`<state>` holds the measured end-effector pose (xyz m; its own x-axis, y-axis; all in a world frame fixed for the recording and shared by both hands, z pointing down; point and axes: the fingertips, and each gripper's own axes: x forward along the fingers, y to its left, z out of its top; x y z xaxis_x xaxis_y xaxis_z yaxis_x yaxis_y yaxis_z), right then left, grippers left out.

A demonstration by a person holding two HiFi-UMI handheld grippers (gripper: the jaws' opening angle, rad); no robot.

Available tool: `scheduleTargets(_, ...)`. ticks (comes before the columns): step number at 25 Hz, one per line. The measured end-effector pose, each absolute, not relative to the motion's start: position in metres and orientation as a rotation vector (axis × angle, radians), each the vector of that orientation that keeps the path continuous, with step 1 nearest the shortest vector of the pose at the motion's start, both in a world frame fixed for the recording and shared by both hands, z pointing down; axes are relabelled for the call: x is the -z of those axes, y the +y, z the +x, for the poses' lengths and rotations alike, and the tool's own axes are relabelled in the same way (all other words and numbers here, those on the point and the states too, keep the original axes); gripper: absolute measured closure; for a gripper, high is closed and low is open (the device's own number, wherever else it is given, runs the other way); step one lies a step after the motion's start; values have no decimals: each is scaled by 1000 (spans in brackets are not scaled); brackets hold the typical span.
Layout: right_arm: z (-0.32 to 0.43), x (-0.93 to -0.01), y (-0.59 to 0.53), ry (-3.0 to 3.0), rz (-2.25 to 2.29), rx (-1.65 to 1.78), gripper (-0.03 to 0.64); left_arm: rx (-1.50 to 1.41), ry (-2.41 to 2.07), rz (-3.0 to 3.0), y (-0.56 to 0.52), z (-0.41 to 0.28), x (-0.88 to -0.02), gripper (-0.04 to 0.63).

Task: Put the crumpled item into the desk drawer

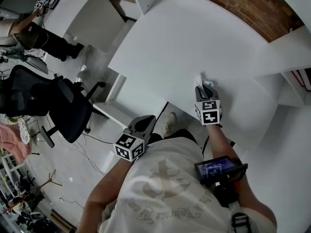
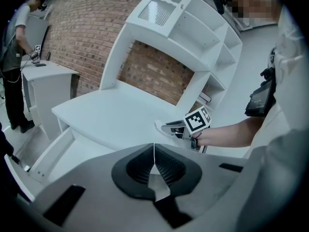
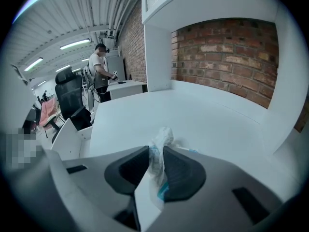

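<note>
One step looks done: the right gripper [image 3: 157,153] clamps the crumpled wrapper [image 3: 162,138] between its jaws at the desktop [image 3: 203,115], and the open drawer [image 2: 46,154], ahead of the closed, empty left gripper [image 2: 154,152], awaits it.

no words can be read. the shirt [image 1: 170,198] has curved lettering, too blurred to make out. the wrist screen [image 1: 216,168] shows blue lines, too small to read. cubes on the left gripper [image 1: 145,124] and right gripper [image 1: 205,87] carry only black-and-white square markers.
</note>
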<state>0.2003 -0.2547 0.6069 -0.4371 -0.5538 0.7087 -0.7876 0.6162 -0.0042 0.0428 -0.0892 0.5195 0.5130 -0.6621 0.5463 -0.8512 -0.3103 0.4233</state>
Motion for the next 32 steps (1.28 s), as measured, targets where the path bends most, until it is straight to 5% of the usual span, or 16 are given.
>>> scheduleTargets(32,117,-575,-217,-2363,837,-383,515,-302,-1457,1941,-38,-8,-506,572)
